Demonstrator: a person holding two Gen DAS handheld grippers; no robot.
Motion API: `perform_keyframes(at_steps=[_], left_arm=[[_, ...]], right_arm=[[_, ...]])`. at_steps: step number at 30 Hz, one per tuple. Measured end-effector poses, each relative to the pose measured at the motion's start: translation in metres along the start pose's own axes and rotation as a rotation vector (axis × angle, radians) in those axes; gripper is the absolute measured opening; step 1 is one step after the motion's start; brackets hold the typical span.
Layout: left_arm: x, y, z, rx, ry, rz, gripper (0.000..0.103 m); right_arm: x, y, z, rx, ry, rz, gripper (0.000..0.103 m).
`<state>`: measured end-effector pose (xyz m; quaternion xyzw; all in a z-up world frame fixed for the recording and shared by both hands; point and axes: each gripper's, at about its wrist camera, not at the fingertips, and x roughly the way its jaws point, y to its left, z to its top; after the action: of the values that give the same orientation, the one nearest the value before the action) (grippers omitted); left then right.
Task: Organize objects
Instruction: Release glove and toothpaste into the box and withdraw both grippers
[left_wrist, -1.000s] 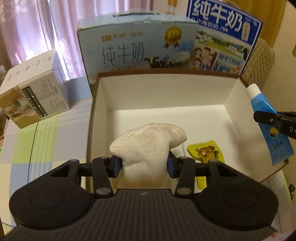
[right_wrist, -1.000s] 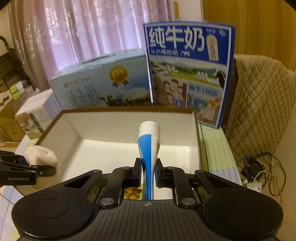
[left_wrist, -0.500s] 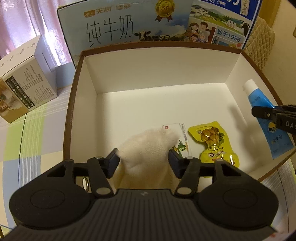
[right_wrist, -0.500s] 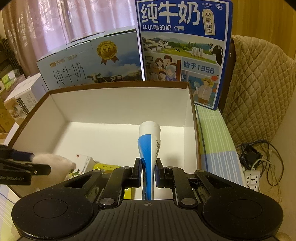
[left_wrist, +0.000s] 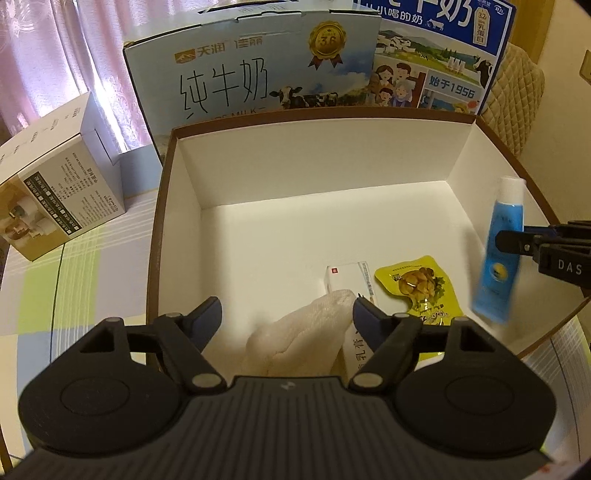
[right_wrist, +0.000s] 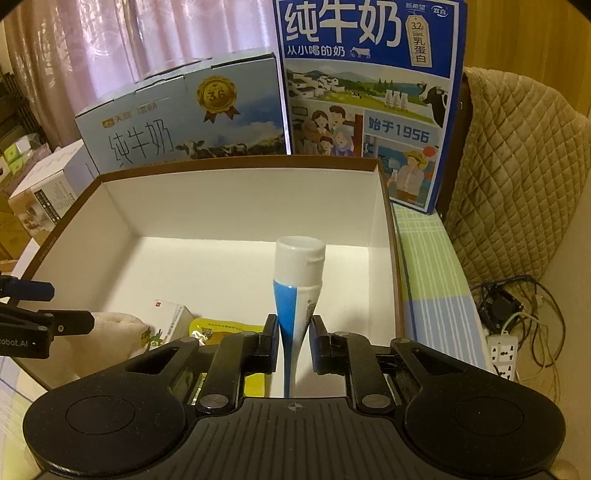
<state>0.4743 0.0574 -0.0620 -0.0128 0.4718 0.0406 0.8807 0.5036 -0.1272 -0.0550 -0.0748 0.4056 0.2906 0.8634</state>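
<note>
Between my left jaws, which are opening now, lies the white knitted cloth (left_wrist: 303, 339), slumped on the floor of the open box (left_wrist: 159, 236). The pads of my left gripper (left_wrist: 287, 312) stand clear of it on both sides, so the cloth is released. I judge it light and very soft. It folds and sags under its own weight, so if I must take it again I would pinch a thick bunched part, not a loose edge.

Between my right jaws stands the blue and white tube (right_wrist: 297, 295), cap upward, its flat tail down below the pads. My right gripper (right_wrist: 293, 345) is starting to open; a small gap shows at each pad, so I think the hold is already let go and the tube is about to drop or tip. The tube seems light, with a smooth and somewhat slippery skin that gives when squeezed. The best hold is on the body, across its flat faces.

Just beyond my left jaws, touching the cloth, lies a small white carton (left_wrist: 349, 278), stiff and easy to hold by its sides. To its right is a yellow snack pouch (left_wrist: 417, 290), flat, thin, probably slippery.

Behind the box stand two milk cartons.
</note>
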Motion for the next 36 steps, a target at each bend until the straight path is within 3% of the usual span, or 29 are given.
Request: perform_keyframes(at_steps=[3, 7, 11, 24, 36], left_arm=[[-0.003, 0.0, -0.002, -0.001, -0.004, -0.001, 0.078], [-0.01, -0.001, -0.004, -0.003, -0.011, -0.005, 0.08], [-0.017, -0.002, -0.006, -0.008, -0.022, -0.009, 0.081], [-0.054, -0.004, -0.013, -0.031, -0.076, -0.025, 0.085], [-0.111, -0.008, -0.043, -0.072, -0.144, -0.058, 0.087]], right_arm=[[-0.006, -0.001, -0.001, 0.003, -0.012, -0.001, 0.022], [-0.018, 0.001, -0.003, 0.003, -0.035, 0.008, 0.04], [-0.029, 0.005, -0.006, 0.011, -0.037, 0.017, 0.048], [-0.072, 0.021, -0.018, 0.014, -0.084, 0.059, 0.056], [-0.125, 0.032, -0.051, 0.038, -0.129, 0.106, 0.062]])
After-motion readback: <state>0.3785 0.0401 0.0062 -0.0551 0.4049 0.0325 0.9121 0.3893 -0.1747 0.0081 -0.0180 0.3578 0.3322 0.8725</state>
